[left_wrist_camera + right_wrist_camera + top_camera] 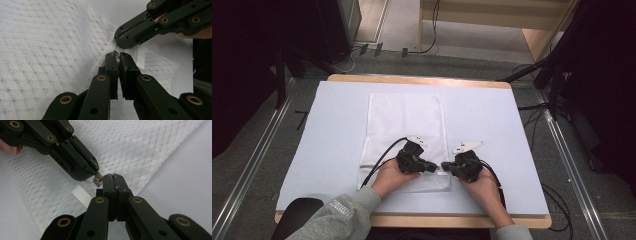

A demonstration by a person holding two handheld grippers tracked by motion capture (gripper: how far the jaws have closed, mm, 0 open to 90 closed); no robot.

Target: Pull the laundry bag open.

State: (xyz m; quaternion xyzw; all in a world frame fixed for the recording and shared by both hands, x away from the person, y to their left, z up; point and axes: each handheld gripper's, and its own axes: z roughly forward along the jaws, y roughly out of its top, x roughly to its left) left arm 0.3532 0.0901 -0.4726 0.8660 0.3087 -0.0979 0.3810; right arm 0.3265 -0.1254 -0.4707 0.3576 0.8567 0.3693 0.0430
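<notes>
A white mesh laundry bag (407, 135) is lying flat on the pale blue surface (327, 150), running from the middle toward the near edge, where a zipper line is crossing it. At the left, the person's left hand (388, 177), coming out of a grey sleeve (343, 215), is holding the left gripper (435, 167) low over the bag's near right corner, its cable (379, 161) trailing back across the mesh. In the left gripper view its fingers (111, 68) are standing almost pressed together, with a small metallic piece, probably the zipper pull (116, 53), caught at their very tips; how firmly it is being held is hard to make out. A white fabric tab (140, 56) is lying just beyond them. To the right, the right hand (484, 187) is bringing the right gripper (445, 166) in tip to tip with the left one. In the right gripper view its fingers (109, 185) are pressed tightly together at the bag's edge, just beside the zipper pull, and whether any mesh is being pinched between them cannot be told.
</notes>
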